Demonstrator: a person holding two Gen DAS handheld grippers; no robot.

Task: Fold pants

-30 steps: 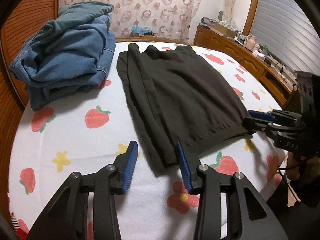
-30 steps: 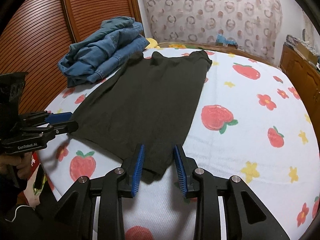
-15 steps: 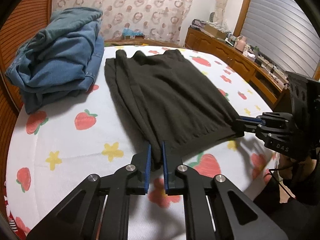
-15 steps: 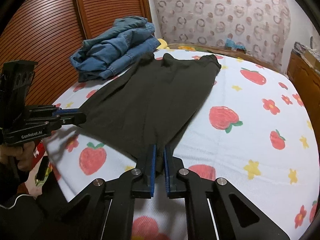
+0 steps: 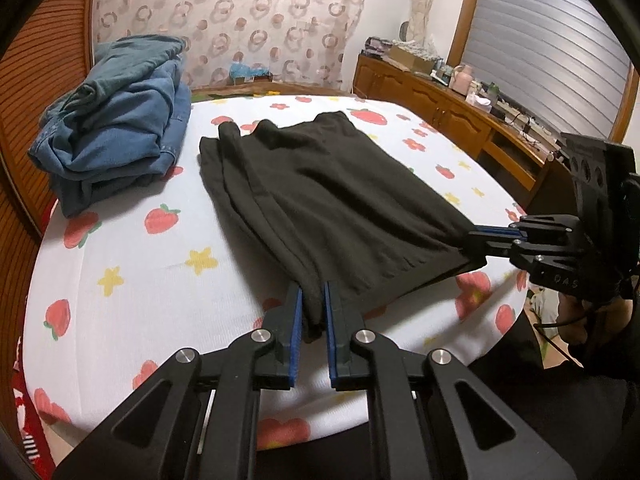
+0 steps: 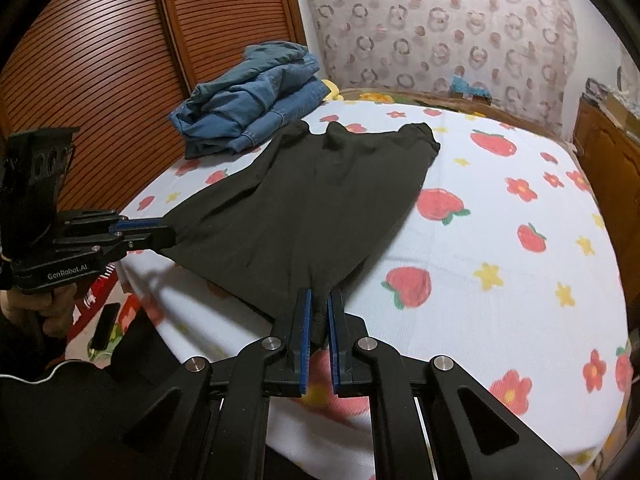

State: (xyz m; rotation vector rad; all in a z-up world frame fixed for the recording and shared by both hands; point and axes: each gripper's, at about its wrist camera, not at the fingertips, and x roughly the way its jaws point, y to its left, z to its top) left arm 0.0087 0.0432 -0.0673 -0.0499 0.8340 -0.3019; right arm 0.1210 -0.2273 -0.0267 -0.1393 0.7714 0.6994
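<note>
Dark pants lie lengthwise on the strawberry-print bed, also shown in the right wrist view. My left gripper is shut on the near left corner of the pants. My right gripper is shut on the near right corner. Both corners are lifted off the sheet, so the near edge hangs stretched between the grippers. The right gripper shows at the right of the left wrist view. The left gripper shows at the left of the right wrist view. The far end of the pants rests on the bed.
A pile of blue denim clothes sits at the bed's far left, beside a slatted wooden door. A wooden dresser with clutter stands along the right. The bed sheet spreads wide to the right of the pants.
Both grippers were open around the near corners one second ago. They have shut on the corners and lifted the near edge off the bed.
</note>
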